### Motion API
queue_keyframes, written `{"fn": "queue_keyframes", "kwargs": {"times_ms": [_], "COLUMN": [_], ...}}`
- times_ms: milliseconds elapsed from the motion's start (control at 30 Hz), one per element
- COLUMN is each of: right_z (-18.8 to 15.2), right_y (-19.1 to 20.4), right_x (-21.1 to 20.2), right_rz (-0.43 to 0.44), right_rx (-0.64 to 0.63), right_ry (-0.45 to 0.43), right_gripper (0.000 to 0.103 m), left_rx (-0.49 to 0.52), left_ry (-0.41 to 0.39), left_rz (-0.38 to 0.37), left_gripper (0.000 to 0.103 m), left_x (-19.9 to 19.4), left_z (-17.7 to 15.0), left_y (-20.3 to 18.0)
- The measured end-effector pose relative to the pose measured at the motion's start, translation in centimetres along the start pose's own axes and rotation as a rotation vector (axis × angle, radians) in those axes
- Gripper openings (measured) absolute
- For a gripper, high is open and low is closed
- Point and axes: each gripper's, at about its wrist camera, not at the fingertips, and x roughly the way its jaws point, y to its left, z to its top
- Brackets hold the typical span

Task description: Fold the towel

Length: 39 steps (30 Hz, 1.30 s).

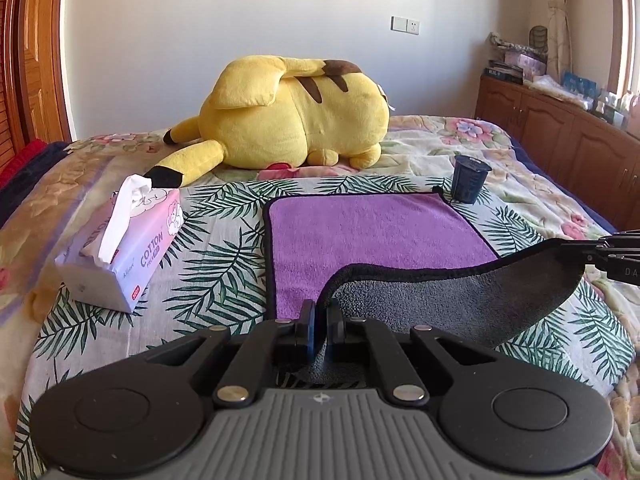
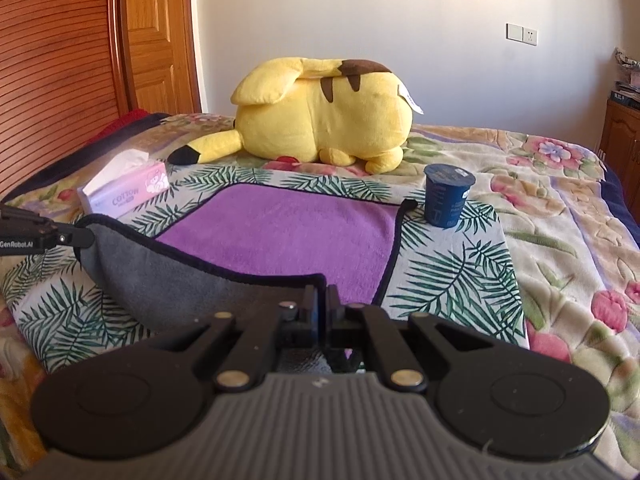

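— Two grippers, one towel between them. From the left wrist camera, the left gripper (image 1: 320, 322) sits low and level over the bed, its jaws pinched together on the near-left corner of the towel (image 1: 360, 232). Off to the right edge, the right gripper (image 1: 592, 254) holds the other near corner up.

— So the near edge is lifted?

— Yes, grey underside showing, hanging slack between the two; the purple face farther off lies flat on the leaf-print cloth (image 1: 224, 256).

— What else do you count there?

— One tissue pack (image 1: 124, 252) left of the towel, one dark cup (image 1: 469, 180) at its far-right corner, one yellow plush toy (image 1: 296, 116) behind.

— And the right wrist camera?

— The right gripper (image 2: 322, 308) is level too, jaws clamped on the towel's (image 2: 280, 232) black hem. The left gripper (image 2: 78, 236) grips the far end at the left edge. Same single cup (image 2: 446, 196), standing just beside the towel's corner loop, one tissue pack (image 2: 128, 192), one plush toy (image 2: 328, 116).
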Motion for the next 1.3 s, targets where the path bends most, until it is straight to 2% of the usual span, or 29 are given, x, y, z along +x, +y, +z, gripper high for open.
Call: {"fn": "queue_keyframes", "kwargs": {"times_ms": [800,1067,1300], "right_z": [3.2,4.9,6.8], "right_y": [-1.2,-1.6,-2.0], "right_x": [2.3,2.8,2.8], "right_rz": [-0.023,-0.025,-0.034], "right_rx": [-0.069,-0.097,-0.111], "right_ry": [-0.035,-0.098,-0.156], "right_gripper": [0.004,0.004,0.004], "left_rx": [0.018,0.052,0.102], "left_ry": [-0.039,-0.065,-0.099], "left_rz": [0.012,0.052,0.057], "left_gripper": [0.000,0.000,0.000], "left_x": [2.2,2.9,2.9], "left_z": [4.1,6.1,8.7], "left_y": [0.7,0.2,-0.1]}}
